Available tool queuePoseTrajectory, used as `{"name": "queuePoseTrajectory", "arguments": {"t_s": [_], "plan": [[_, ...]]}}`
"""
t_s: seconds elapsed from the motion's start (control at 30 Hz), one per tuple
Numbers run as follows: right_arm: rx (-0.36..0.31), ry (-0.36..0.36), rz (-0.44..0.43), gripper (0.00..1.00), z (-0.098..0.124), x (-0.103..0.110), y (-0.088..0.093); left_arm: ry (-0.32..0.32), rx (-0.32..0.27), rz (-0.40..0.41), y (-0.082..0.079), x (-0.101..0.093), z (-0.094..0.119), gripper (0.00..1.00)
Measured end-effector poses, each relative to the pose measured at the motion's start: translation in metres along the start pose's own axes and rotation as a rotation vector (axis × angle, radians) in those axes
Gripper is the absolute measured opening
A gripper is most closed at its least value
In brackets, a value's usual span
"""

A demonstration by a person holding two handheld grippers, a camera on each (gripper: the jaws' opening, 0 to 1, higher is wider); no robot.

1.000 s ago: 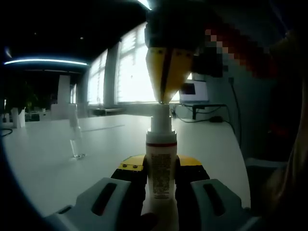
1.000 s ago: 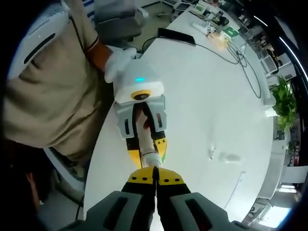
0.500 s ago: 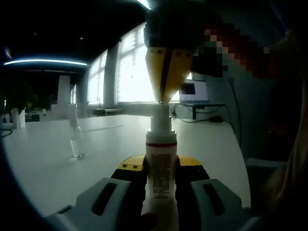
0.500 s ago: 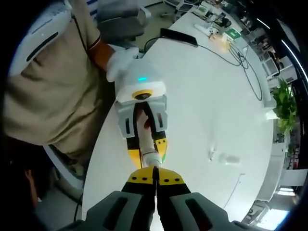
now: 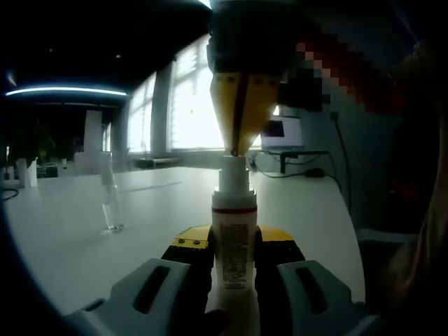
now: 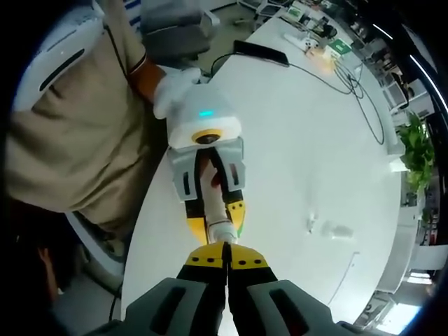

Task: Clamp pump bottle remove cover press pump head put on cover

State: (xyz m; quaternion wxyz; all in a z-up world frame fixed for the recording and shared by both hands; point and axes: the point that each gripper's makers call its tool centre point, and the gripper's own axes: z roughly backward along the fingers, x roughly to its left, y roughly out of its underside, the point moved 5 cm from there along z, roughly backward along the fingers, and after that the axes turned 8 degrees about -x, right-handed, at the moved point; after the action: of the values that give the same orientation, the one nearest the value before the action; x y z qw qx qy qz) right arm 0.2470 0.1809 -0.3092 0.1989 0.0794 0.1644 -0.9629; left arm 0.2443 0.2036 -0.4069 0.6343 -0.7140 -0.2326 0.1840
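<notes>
Your left gripper (image 5: 234, 280) pinches the bottle (image 5: 233, 245) upright at lower center; the cover (image 5: 110, 199) stands on the table (image 5: 63, 238) at left, already removed. Your right gripper (image 5: 240, 148), jaws pressed together, bears on the pump head (image 5: 234, 168) from above: pressing is under way, recapping remains.

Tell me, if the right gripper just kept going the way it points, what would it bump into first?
Most likely the pump head of the pump bottle. The right gripper, fingers shut, points down onto it and seems to be touching it already. The left gripper clamps the bottle beneath.
</notes>
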Motion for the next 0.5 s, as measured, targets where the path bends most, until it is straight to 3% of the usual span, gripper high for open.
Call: {"name": "queuePoseTrajectory", "arguments": {"t_s": [0.5], "plan": [[0.030,-0.025,-0.002,0.00,-0.0033,-0.0009,-0.0007,-0.001,0.000,-0.004,-0.0003,-0.0005,-0.0003,0.13]]}}
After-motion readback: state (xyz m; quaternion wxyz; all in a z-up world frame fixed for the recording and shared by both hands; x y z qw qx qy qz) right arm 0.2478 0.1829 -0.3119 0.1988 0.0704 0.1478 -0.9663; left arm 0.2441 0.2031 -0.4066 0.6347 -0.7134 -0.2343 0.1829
